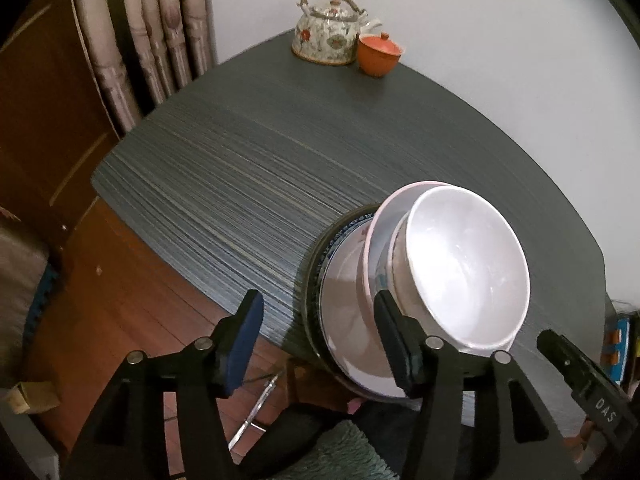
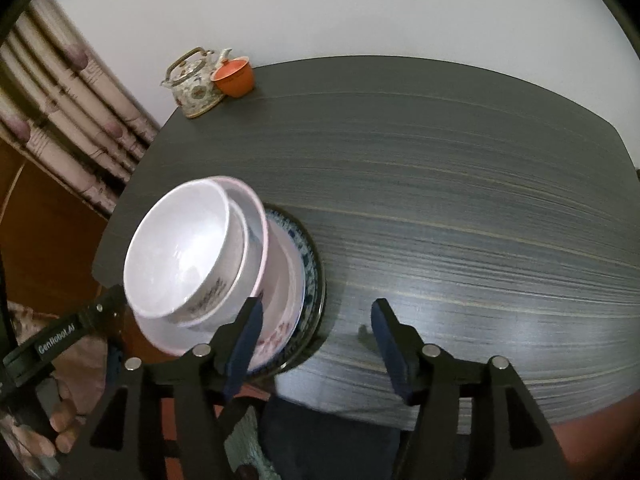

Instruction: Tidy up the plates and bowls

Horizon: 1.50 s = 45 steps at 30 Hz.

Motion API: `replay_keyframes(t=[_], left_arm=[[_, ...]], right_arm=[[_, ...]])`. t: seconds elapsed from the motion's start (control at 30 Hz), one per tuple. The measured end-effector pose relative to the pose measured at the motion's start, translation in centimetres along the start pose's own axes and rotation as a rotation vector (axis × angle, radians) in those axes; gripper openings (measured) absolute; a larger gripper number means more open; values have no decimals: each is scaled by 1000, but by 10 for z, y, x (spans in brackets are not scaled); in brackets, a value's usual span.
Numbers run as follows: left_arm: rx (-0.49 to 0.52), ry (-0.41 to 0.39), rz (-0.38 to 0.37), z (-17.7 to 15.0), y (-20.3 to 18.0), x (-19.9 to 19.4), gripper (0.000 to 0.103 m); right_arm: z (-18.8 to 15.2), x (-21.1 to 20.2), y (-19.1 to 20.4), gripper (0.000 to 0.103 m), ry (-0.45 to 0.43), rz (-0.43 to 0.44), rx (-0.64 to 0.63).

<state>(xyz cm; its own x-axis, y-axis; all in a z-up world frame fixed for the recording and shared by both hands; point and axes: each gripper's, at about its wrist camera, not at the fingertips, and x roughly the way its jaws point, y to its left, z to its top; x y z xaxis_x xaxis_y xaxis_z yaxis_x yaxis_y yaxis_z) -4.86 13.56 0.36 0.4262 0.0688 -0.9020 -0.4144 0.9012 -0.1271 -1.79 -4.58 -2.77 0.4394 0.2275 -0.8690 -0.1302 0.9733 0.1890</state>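
The stack (image 1: 420, 280) of bowls on plates sits at the table's (image 1: 260, 160) near edge, well apart from the teapot (image 1: 328, 34) and orange cup (image 1: 378, 54) at the far corner; the left gripper (image 1: 318, 336) hangs spread wide with nothing in it, its right finger (image 1: 394, 336) just against the stack's side; the right gripper (image 2: 316, 342) is likewise spread and bare, the stack just beside its left finger (image 2: 244, 340); top bowl (image 2: 180, 252) white.
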Motion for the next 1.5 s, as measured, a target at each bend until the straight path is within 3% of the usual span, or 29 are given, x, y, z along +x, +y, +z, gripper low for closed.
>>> replay_keyframes(t=[0.2,0.3,0.6,1.5], left_arm=[[61,-73,25,-20,-16,-14,64],[122,-111,39,-32,-31,-17,74],[195,-142,-1,-53,-63,-17,86],[212,-125,-7,-60,-66,-8,88]], right_arm=[[-25,-2,2,69,27,-2,-28],[-35,-3,2,75,23,-1,-34],[-54,-3,4,82,-10,-21,-81],[-74,0,15,83,3,-2,-111]])
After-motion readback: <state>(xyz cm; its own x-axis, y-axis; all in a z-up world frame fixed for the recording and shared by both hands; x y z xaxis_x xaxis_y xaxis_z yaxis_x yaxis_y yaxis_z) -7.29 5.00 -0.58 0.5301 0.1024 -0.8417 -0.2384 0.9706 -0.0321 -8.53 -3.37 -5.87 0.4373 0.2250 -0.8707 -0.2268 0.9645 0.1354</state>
